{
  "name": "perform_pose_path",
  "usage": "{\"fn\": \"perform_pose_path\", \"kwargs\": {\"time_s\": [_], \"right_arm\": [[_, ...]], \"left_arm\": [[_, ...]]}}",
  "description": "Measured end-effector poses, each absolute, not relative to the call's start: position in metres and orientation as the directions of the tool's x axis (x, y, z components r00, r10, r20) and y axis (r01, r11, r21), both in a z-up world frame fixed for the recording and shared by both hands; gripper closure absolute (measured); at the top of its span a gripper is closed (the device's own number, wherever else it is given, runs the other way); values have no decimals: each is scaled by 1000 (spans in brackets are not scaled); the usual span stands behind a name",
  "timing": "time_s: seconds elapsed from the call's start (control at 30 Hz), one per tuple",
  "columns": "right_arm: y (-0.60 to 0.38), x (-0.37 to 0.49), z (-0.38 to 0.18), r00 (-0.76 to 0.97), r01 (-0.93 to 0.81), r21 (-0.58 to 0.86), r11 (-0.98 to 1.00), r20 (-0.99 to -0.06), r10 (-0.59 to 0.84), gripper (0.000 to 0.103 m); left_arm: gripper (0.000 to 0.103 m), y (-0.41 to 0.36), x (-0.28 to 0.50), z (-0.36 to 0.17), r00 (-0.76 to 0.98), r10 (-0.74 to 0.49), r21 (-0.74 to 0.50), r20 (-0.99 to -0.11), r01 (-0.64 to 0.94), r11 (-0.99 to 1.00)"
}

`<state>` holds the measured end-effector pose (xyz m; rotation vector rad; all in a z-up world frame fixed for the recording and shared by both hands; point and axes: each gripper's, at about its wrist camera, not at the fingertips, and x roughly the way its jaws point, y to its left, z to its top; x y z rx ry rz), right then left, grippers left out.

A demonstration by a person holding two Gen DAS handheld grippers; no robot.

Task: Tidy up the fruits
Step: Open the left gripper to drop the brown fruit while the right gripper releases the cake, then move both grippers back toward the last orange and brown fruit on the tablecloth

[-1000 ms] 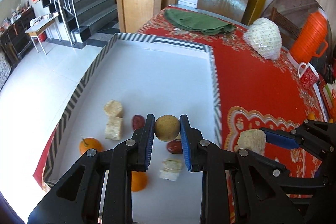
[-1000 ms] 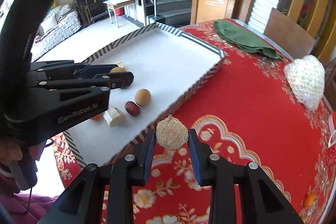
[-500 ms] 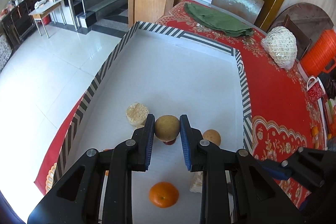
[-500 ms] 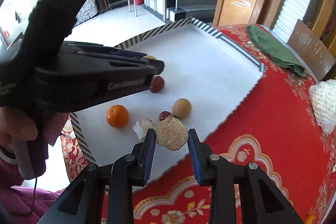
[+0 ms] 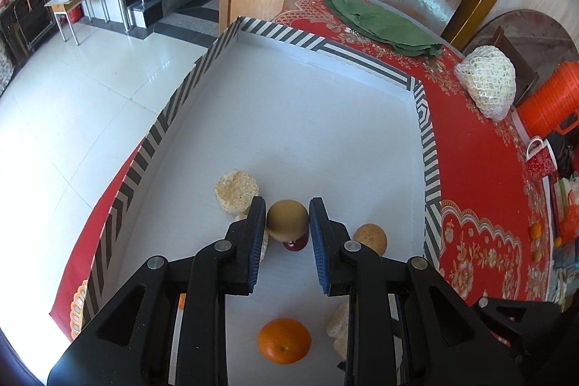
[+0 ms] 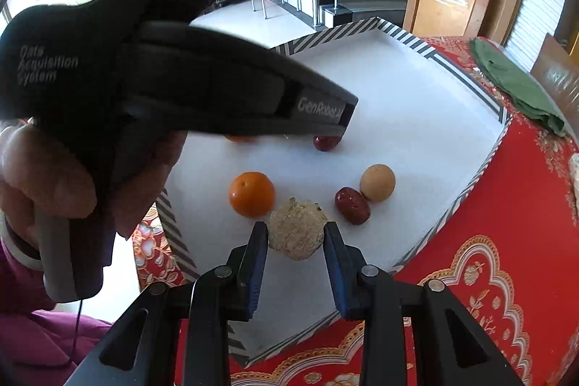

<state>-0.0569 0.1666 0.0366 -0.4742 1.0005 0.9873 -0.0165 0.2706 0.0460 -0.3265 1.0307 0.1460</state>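
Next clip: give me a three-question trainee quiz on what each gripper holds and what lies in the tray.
1. True or false: the left gripper is shut on the round tan fruit.
2. What does the right gripper hold? A) an orange B) the crumbly beige cake C) a red date
3. Fill in: the orange lies on the white floor of the striped-rim ____.

Key: 1 true; 2 B; 3 tray.

Red-clothed table (image 5: 481,176) (striped tray (image 5: 362,56))
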Motion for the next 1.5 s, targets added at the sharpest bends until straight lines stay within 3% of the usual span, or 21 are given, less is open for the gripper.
{"fn": "perform_pose_path", "kwargs": {"time_s": [0.17,0.37,0.9,1.5], "right_arm": [[166,-59,33,157,-861,116,495,-865,477,67],[159,-62,38,164,-860,119,496,-857,489,67],[91,-58,48,242,-790,124,601,-837,491,66],[-77,-45,33,391,-537,122,835,-841,375,65]], "left_arm": [[72,269,-16,47,507,-38,-203,-861,-275,940],[54,263,-18,50,514,-14,-182,-858,-278,943],[54,212,-23,67,541,-25,-156,-840,-197,968],[54,66,-10,64,501,-121,-112,-857,47,993]]}}
